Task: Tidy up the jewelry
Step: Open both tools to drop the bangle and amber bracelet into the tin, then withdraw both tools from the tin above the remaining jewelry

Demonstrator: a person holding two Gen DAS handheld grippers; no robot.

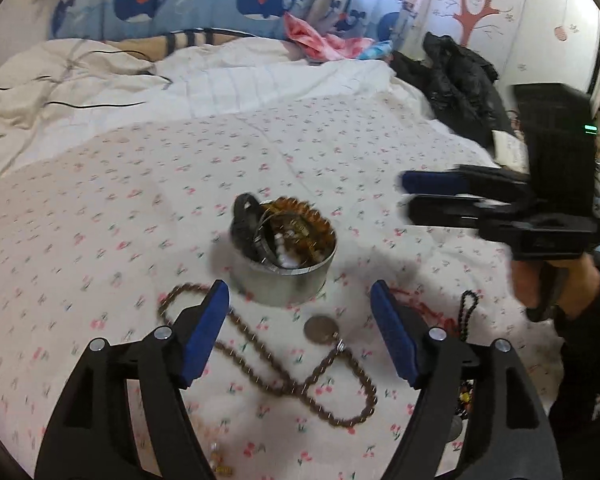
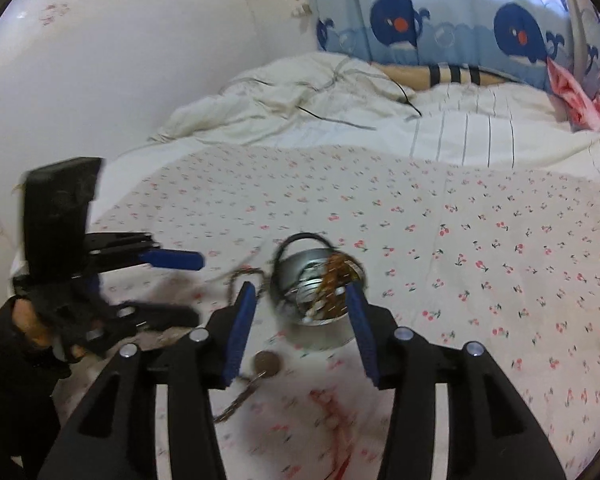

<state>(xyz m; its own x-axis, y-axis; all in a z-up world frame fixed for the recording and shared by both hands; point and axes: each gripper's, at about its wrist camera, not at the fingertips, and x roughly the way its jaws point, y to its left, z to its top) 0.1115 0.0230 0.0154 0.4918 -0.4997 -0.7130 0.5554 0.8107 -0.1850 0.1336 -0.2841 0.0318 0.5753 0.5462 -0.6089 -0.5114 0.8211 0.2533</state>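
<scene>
Our tin [image 1: 284, 258] on the bed [image 1: 140, 184] already holds amber beads, a bangle and a black strap. Left to gather, we judge: the brown bead necklace [image 1: 320, 376] with its coin pendant [image 1: 320, 329], a red string [image 1: 428, 312] and black beads [image 1: 468, 312]. Both left tongs [image 1: 300, 332] and right tongs [image 2: 300, 332] gape empty.

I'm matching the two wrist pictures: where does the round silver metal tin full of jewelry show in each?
Left wrist view: round silver metal tin, just below centre, above the gap between the blue pads.
Right wrist view: same tin, centre, between the pad tips.
Shared landmark: round bronze pendant just below the tin.
</scene>
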